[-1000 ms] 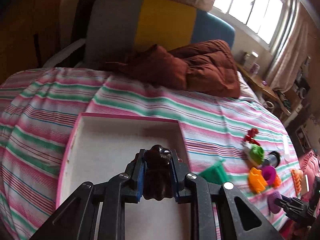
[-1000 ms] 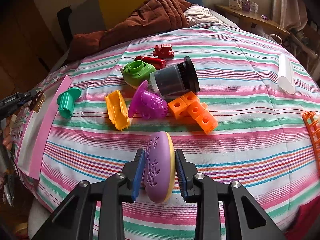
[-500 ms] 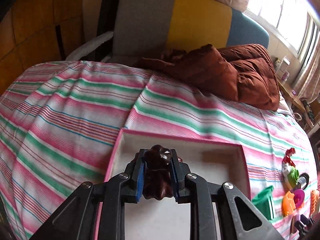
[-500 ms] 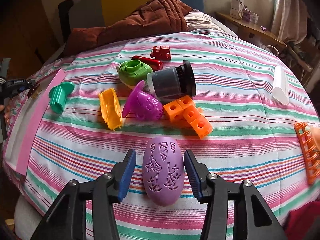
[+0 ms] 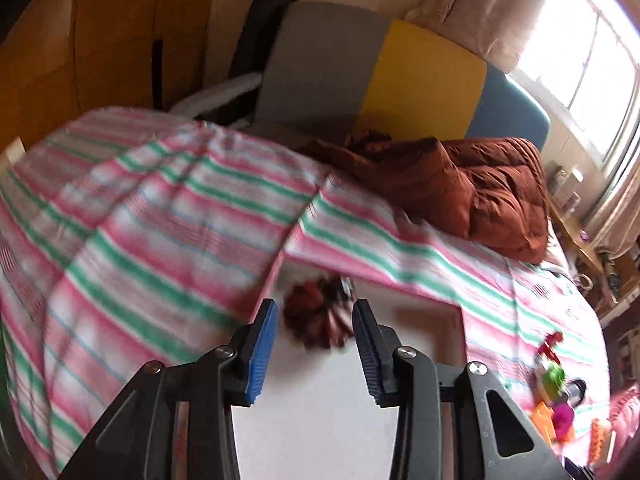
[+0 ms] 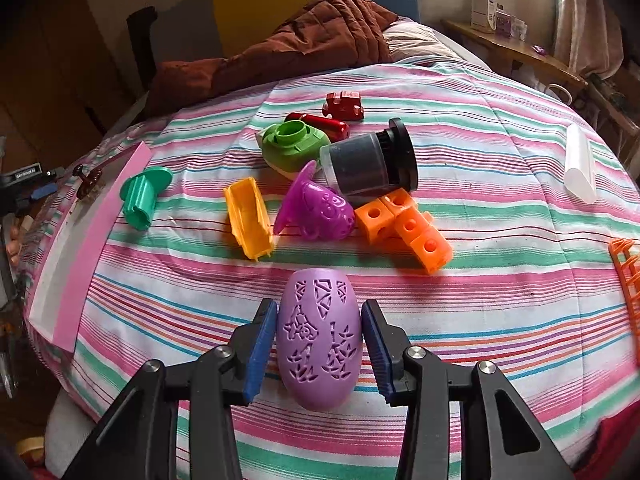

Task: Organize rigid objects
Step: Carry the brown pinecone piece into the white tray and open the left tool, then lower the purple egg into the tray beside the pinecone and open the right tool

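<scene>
My left gripper (image 5: 314,338) is open over the far left corner of the pink-rimmed white tray (image 5: 320,432). A dark brown toy (image 5: 318,320), blurred, sits between and just beyond its blue pads, free of them. In the right wrist view the same toy (image 6: 89,179) shows above the tray (image 6: 80,264) at the left. My right gripper (image 6: 319,344) is open around a purple egg-shaped shell (image 6: 319,340) that lies on the striped bedspread, with small gaps to both pads.
Ahead of the right gripper lie a purple fish mould (image 6: 316,208), yellow scoop (image 6: 249,218), orange cubes (image 6: 404,226), black-lidded jar (image 6: 370,162), green cup (image 6: 290,142), teal piece (image 6: 144,196), red pieces (image 6: 343,106), white tube (image 6: 580,164). A brown quilt (image 5: 460,188) lies at the headboard.
My left gripper opened and let go of the brown toy over the tray while swinging left. My right gripper opened; the purple shell turned flat onto the bedspread, and the jaws narrowed around it.
</scene>
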Action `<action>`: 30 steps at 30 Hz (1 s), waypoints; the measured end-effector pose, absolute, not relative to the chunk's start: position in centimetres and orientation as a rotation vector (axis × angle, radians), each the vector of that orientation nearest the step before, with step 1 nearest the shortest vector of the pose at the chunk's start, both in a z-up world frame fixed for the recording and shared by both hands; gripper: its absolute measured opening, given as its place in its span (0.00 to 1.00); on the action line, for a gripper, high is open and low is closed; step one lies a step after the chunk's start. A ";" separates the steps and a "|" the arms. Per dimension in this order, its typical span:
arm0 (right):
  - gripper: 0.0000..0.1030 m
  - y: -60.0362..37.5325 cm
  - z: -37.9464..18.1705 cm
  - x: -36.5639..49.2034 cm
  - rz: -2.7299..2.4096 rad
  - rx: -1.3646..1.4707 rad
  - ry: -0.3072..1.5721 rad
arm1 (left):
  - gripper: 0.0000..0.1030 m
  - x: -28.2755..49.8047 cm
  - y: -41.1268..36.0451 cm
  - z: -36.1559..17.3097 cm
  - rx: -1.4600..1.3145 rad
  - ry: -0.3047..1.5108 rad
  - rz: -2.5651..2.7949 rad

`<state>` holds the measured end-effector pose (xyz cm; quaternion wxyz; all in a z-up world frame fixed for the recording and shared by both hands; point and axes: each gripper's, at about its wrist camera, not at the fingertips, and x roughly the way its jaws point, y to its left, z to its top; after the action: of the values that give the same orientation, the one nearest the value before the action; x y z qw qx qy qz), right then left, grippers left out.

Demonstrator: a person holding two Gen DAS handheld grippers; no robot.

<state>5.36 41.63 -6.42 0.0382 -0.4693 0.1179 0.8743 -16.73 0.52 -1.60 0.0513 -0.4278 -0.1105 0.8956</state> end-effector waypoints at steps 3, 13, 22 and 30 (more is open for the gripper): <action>0.43 41.1 -6.0 5.5 2.702 -1.441 0.425 | 0.38 -14.4 1.3 -2.1 -1.313 -0.318 2.657; 0.43 35.1 -3.7 3.1 2.829 -1.483 0.494 | 0.38 -9.2 3.7 -4.7 -1.364 -0.198 2.494; 0.43 24.5 -2.1 -4.6 2.996 -1.564 0.475 | 0.38 -7.1 2.4 -5.7 -1.377 -0.252 2.513; 0.43 16.3 -4.1 -12.6 2.962 -1.703 0.358 | 0.38 -6.9 0.8 -6.0 -1.421 -0.339 2.520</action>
<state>-12.60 16.31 -4.06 -0.1466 -0.4903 0.1031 0.8529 -6.94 0.76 -6.02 0.1143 -0.4847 -0.1156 0.8595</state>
